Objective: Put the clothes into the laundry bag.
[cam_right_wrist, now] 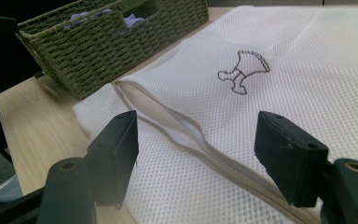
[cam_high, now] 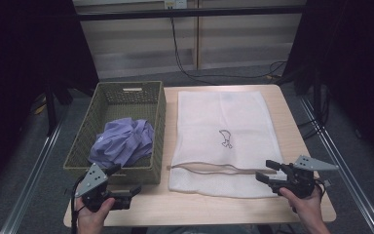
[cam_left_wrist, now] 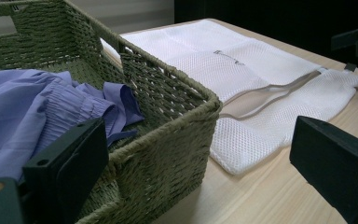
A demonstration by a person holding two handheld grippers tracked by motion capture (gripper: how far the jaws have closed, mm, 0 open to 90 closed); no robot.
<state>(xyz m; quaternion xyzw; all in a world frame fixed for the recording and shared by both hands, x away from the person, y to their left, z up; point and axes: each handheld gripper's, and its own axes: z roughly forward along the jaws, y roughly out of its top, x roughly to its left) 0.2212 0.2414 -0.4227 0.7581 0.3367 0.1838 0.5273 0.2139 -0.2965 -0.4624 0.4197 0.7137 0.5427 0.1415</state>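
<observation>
White mesh laundry bag (cam_high: 221, 139) lies flat on the table (cam_high: 292, 122), zipper edge nearest the person, beside a green wicker basket (cam_high: 160, 112) holding purple clothing (cam_high: 124, 141); right gripper (cam_high: 269, 171) hovers over its near corner, jaws apart, left gripper (cam_high: 124, 181) likewise apart at the basket's front wall.

Soft, even light falls from above on the tabletop (cam_high: 272, 204), while the surroundings sink into near black. Shadows are faint and there is no glare. The high view is slightly grainy. In both gripper views the near black jaws blur; the white mesh bag (cam_right_wrist: 270, 93) stays sharp.
</observation>
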